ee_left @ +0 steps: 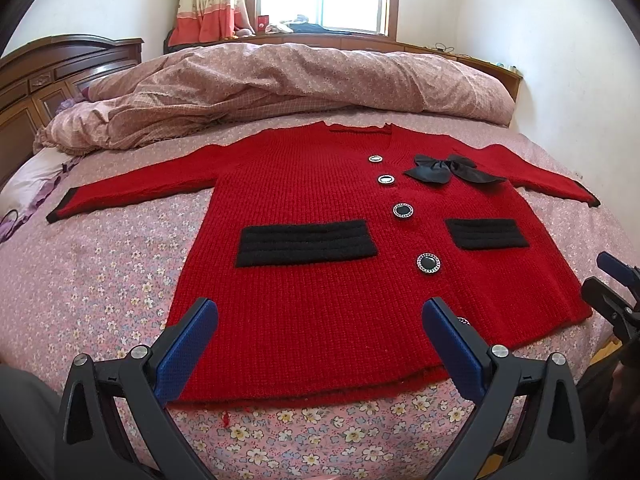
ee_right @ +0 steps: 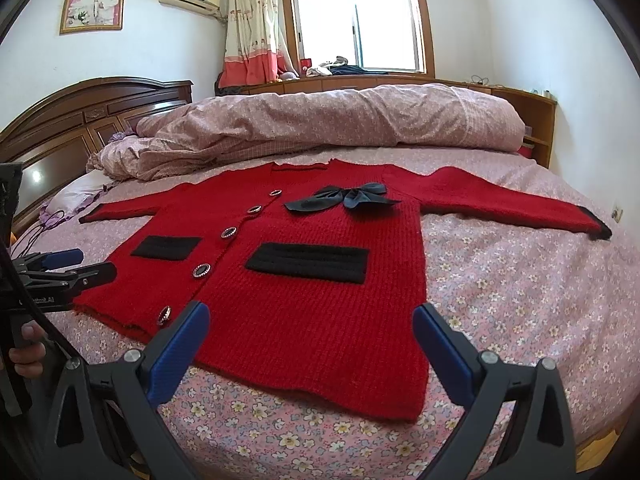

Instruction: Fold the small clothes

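Observation:
A small red knit cardigan (ee_left: 320,280) (ee_right: 312,308) lies flat and face up on the bed, both sleeves spread out sideways. It has black pocket bands, a row of black buttons and a black bow (ee_left: 452,170) (ee_right: 344,198) near the neck. My left gripper (ee_left: 320,316) hovers open over the hem, left of the button line, nothing between its blue pads. My right gripper (ee_right: 310,320) is open too, above the hem on the cardigan's right half. Each gripper shows at the edge of the other's view, the right gripper (ee_left: 616,280) and the left gripper (ee_right: 68,264).
A rumpled pink quilt (ee_left: 300,76) (ee_right: 332,120) is heaped behind the collar. The floral bedsheet (ee_left: 100,280) (ee_right: 520,292) spreads on both sides. A dark wooden headboard (ee_left: 60,68) stands at the left, a wooden shelf (ee_right: 536,120) at the right. A hand (ee_right: 24,348) holds the left tool.

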